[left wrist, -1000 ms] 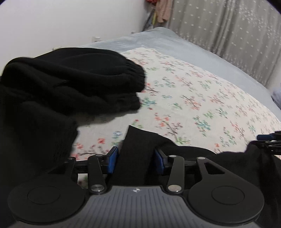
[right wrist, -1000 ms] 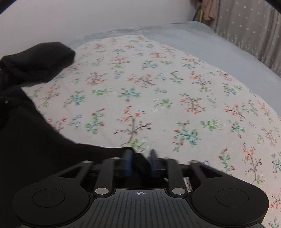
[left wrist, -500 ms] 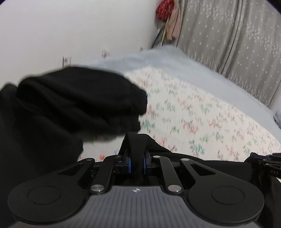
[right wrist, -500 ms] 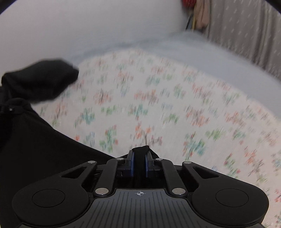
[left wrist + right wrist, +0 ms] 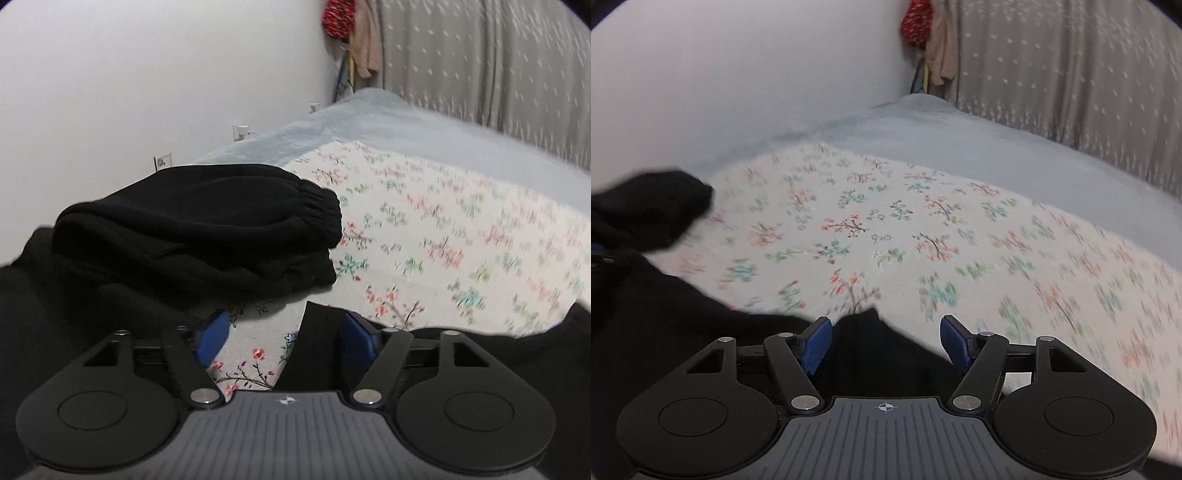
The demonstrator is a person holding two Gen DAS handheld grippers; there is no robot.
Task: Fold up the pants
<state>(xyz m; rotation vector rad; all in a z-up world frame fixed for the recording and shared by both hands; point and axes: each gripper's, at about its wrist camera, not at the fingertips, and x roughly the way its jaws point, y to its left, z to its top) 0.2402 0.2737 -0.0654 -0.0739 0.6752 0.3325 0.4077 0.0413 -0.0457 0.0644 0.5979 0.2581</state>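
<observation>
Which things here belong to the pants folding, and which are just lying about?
Part of the job:
- black pants
- left tongs, open
- right tongs, open
- flowered sheet they lie on

Just around:
- grey blanket
- curtain
- red and beige clothes hanging in the corner
- wall sockets
</observation>
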